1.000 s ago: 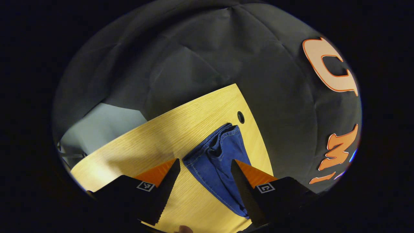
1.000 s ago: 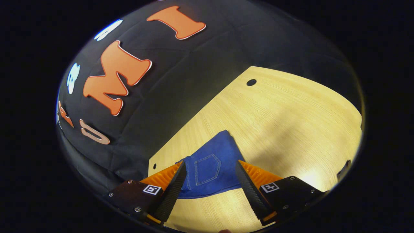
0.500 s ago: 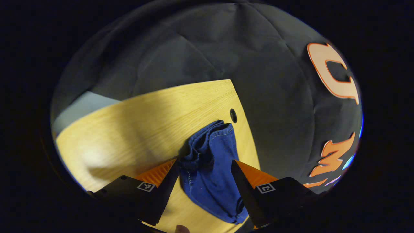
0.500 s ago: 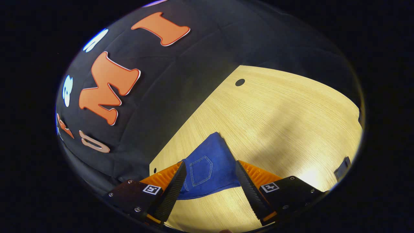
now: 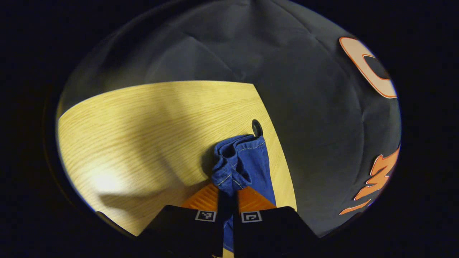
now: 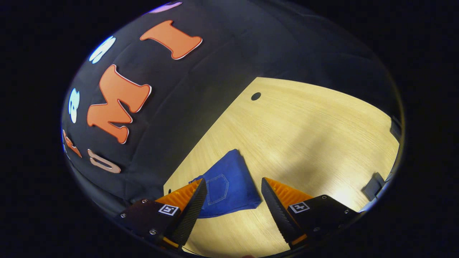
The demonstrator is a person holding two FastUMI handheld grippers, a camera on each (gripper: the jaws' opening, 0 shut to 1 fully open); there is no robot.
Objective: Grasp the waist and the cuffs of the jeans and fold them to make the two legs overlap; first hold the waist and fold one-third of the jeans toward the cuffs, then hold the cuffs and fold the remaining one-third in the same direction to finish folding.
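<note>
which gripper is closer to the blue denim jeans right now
Left. The left gripper is shut on the blue denim jeans; the right gripper is open, with the jeans' pocket end between its fingers.

Jeans (image 5: 247,161): blue denim cloth, matt, pale contrast stitching, rumpled at the cuffs; in right gripper view (image 6: 226,188) a stitched back pocket shows. Table (image 5: 150,122): light wood-grain top, smooth w/ soft sheen. Left gripper (image 5: 227,195) & right gripper (image 6: 233,200): matt black bodies, orange ribbed plastic fingers, serrated black pads.
</note>
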